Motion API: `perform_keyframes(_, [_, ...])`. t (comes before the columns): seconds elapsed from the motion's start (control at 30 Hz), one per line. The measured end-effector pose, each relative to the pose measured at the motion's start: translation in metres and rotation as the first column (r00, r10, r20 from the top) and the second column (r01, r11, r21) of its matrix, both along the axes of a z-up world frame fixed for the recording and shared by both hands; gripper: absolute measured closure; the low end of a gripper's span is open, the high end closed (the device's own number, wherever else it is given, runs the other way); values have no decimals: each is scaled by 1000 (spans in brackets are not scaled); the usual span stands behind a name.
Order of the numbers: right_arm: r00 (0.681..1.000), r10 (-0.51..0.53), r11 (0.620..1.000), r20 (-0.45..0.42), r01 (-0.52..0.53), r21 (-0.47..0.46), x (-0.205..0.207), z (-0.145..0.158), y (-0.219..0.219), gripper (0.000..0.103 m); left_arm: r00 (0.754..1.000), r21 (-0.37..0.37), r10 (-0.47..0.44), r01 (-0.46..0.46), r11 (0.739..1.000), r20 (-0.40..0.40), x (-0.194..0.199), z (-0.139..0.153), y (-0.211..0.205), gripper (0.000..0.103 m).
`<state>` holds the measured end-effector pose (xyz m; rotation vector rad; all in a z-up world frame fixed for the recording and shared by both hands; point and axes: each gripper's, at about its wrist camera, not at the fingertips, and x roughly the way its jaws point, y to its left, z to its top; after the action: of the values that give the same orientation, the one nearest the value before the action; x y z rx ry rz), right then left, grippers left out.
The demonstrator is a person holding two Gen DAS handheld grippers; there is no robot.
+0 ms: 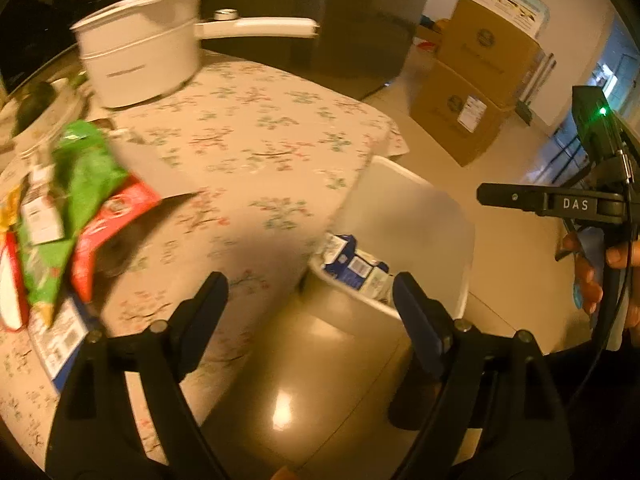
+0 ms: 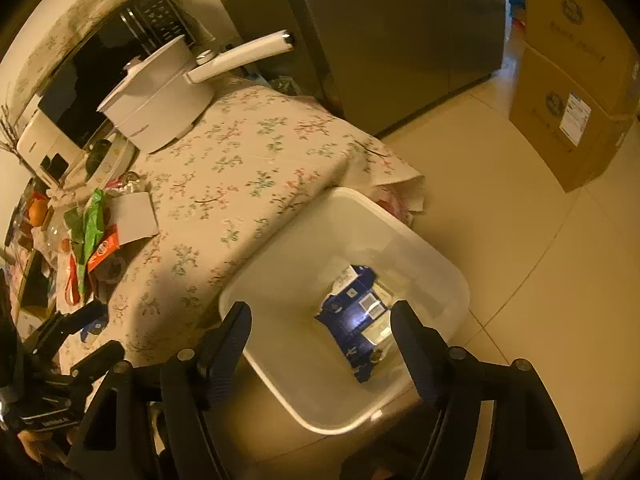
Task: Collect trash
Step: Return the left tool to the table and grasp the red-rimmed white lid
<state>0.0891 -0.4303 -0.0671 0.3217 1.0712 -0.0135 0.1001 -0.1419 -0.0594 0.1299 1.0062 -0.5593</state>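
Note:
A white plastic bin (image 2: 432, 248) stands on the floor beside the table, and a crushed blue carton (image 2: 354, 320) lies in its bottom. My right gripper (image 2: 322, 328) hovers open above the bin with nothing between its fingers. In the left wrist view the bin (image 1: 436, 216) and the blue carton (image 1: 352, 266) show past the table's corner. My left gripper (image 1: 308, 300) is open and empty over the table edge and the floor. Green and red snack wrappers (image 1: 76, 208) lie on the tablecloth at the left, also seen as wrappers (image 2: 94, 236) in the right wrist view.
A white pot (image 1: 140, 60) with a long handle stands at the back of the flowered tablecloth (image 1: 248, 148). Cardboard boxes (image 1: 480, 84) are stacked on the tiled floor at the right. A hand holding the right gripper's handle (image 1: 588, 276) shows at the right edge. A black appliance (image 2: 100, 76) sits behind the pot.

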Motion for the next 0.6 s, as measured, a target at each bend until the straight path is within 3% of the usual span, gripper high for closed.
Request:
perform_keyframes(0.33, [996, 79, 997, 37, -80, 1, 20, 14, 51, 26, 989, 15, 143, -144, 989, 44, 3, 13, 86, 18])
perform_keyframes(0.6, [985, 167, 986, 44, -167, -9, 40, 19, 104, 25, 963, -2, 269, -269, 963, 31, 9, 12, 161, 18])
